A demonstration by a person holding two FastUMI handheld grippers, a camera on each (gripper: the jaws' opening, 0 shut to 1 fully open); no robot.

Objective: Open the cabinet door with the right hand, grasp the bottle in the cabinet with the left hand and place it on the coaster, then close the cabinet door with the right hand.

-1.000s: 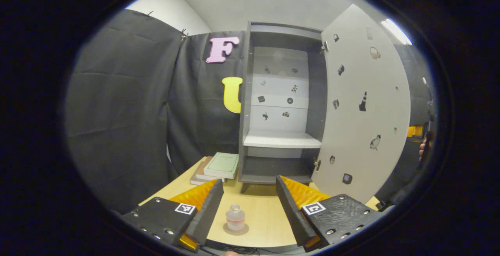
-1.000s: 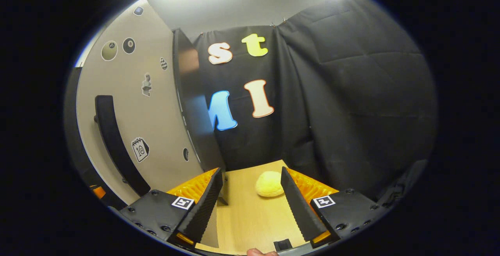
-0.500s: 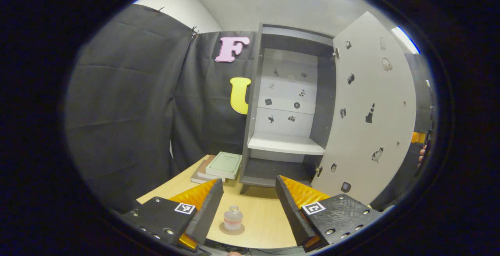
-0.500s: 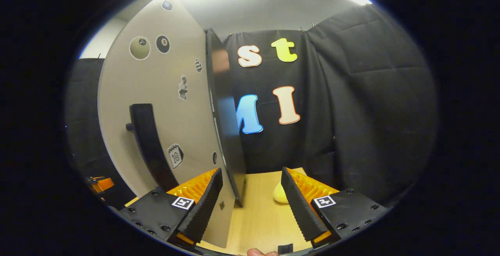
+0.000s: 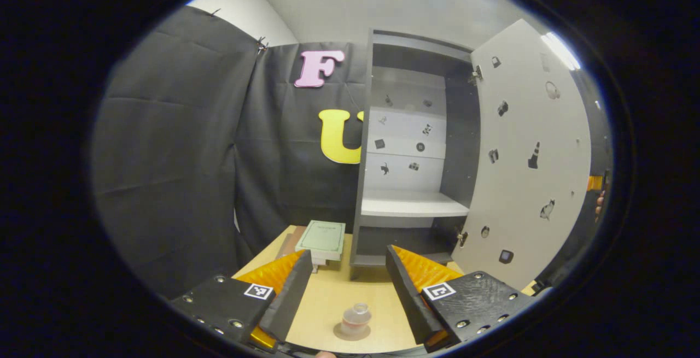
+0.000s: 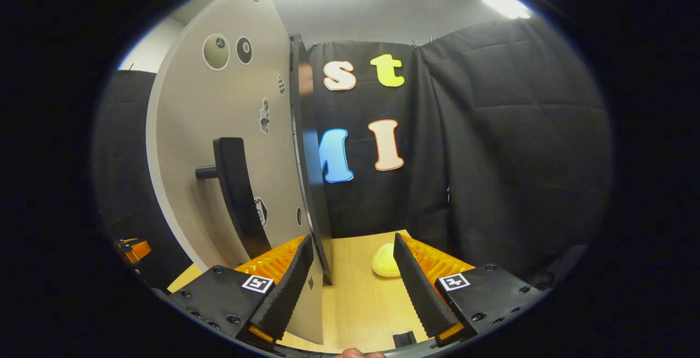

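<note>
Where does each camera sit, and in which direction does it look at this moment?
Left gripper view: rides on the left gripper, facing the open cabinet; its own open fingers frame the bottle on the coaster, books beyond.
Right gripper view: rides on the right gripper, facing the door's free edge, handle on the left, a yellow lump behind; own open fingers and a fingertip at the bottom.
Shared: the door, the table.

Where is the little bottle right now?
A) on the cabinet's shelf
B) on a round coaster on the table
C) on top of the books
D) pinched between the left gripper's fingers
B: in the left gripper view the bottle stands on the coaster on the table, between the open fingers of the left gripper but untouched.
</note>
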